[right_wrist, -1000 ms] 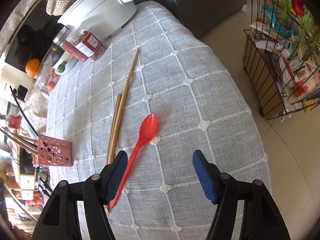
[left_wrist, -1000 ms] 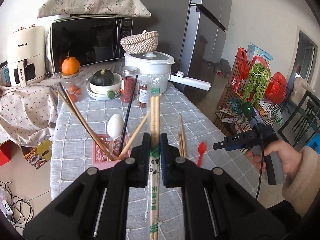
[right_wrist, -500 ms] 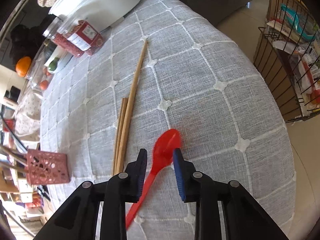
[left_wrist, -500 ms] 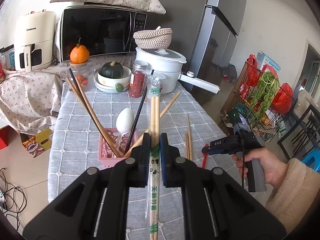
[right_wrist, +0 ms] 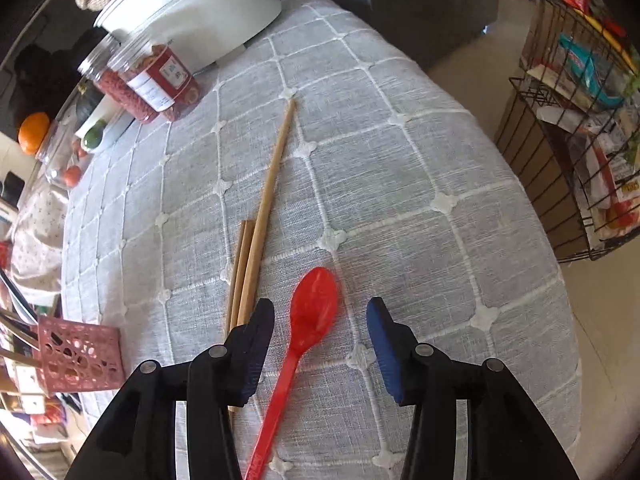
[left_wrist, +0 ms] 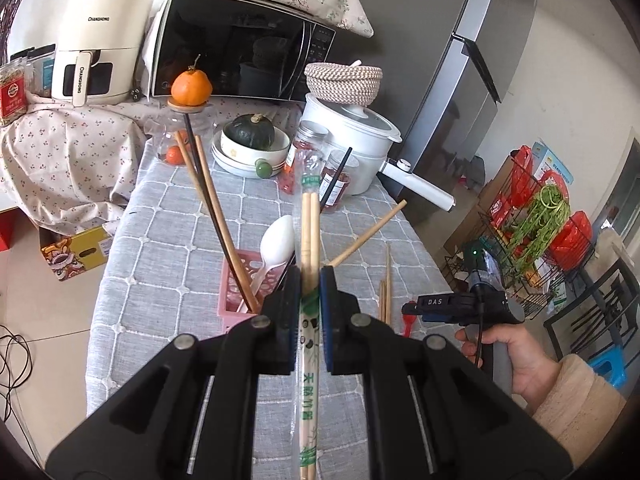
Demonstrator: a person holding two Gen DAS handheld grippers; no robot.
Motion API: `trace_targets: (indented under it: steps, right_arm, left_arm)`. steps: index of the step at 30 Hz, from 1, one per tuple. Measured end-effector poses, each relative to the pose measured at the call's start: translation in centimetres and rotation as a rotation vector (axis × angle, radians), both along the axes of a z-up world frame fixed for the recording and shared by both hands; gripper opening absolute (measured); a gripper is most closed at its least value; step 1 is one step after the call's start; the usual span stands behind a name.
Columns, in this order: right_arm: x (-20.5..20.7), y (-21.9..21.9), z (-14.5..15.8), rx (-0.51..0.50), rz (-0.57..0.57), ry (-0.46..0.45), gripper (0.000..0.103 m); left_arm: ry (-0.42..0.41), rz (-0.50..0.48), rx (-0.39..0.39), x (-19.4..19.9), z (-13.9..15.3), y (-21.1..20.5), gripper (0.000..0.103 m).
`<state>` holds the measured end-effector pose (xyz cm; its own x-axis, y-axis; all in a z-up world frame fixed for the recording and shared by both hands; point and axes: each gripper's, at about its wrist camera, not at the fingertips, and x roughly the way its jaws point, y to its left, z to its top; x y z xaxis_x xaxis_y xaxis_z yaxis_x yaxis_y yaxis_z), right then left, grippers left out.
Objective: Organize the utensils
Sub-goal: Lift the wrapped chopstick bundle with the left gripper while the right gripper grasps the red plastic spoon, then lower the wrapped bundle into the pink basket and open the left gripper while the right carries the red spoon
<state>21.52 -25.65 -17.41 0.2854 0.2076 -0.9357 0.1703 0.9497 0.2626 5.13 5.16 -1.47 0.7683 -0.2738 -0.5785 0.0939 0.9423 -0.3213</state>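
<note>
Left tongs: clenched on wrapped chopsticks, poised just before the pink holder for dropping in.
Right tongs: jaws opening, straddling the red spoon on the table, untouched.

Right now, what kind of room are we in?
Most likely a home kitchen or dining corner: a microwave and air fryer behind the table, a tall refrigerator, and a wire produce rack.
</note>
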Motion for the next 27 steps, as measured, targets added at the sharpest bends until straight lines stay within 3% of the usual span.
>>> trace_targets:
  steps: [3, 5, 7, 11, 22, 27]
  right_arm:
    - [0.1, 0.7, -0.3, -0.051, 0.003, 0.000, 0.045]
    - [0.2, 1.6, -0.3, -0.119, 0.022, -0.005, 0.025]
    - [0.2, 2.3, -0.3, -0.198, 0.038, -0.017, 0.014]
    - [0.0, 1.4, -0.3, -0.167, 0.014, -0.035, 0.005]
    - [-1.9, -0.9, 1.8, -0.011, 0.002, -0.123, 0.005]
    - [-3.0, -1.8, 4.4, 0.036, 0.001, -0.200, 0.005]
  left_arm:
    - [-0.010, 0.009, -0.004, -0.1, 0.2, 0.1, 0.011]
    - [-0.012, 0.013, -0.003, 0.0, 0.2, 0.2, 0.011]
    - [-0.012, 0.016, -0.004, 0.2, 0.2, 0.2, 0.011]
    - [-0.025, 0.027, -0.010, 0.4, 0.4, 0.1, 0.011]
    - [-0.075, 0.067, -0.042, 1.2, 1.2, -1.0, 0.011]
    - [-0.148, 0.153, -0.056, 1.2, 1.9, -0.1, 0.011]
